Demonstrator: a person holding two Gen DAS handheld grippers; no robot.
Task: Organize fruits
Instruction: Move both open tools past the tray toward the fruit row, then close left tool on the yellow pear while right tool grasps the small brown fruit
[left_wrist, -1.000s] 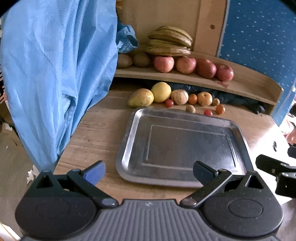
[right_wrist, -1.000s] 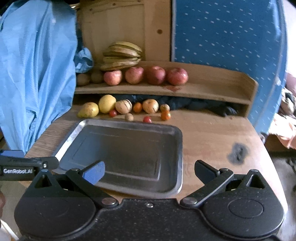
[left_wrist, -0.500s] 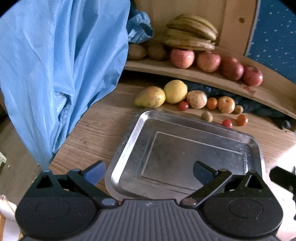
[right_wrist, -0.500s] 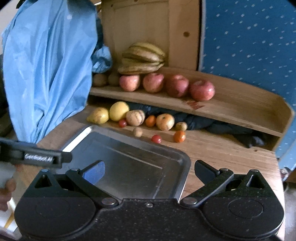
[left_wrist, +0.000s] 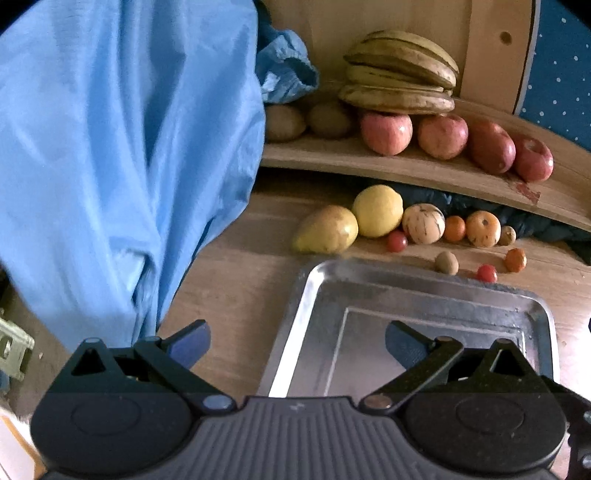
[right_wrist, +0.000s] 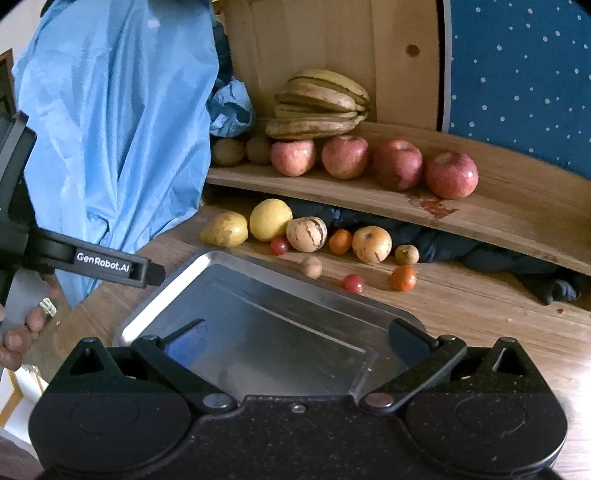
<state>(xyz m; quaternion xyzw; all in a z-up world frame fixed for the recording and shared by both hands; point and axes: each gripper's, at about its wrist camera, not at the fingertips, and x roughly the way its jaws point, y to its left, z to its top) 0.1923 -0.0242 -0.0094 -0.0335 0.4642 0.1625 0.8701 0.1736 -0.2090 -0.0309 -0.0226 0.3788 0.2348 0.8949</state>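
Nearest, both grippers hang over the near side of the tray (right_wrist: 258, 332) with jaws spread wide and nothing between them: the left gripper (left_wrist: 295, 343) straddles the tray's left rim, one finger over bare table (left_wrist: 229, 288), and the right gripper (right_wrist: 295, 339) sits over the tray's near right part. The tray holds no fruit, so the sorting looks barely begun; this reads as the approach to a first pick. Just beyond the far rim lie the small pieces, a brown nut-like fruit (right_wrist: 311, 266), a cherry tomato (right_wrist: 353, 283) and a small orange (right_wrist: 403, 278), then the row with the pear (right_wrist: 225, 229), lemon (right_wrist: 269, 219) and striped melon (right_wrist: 306, 233). Farthest, the shelf (right_wrist: 498, 206) carries apples (right_wrist: 450, 174) and bananas (right_wrist: 317, 105). The next move likely calls for reaching past the tray and lowering open jaws around one round fruit without rolling its neighbours.
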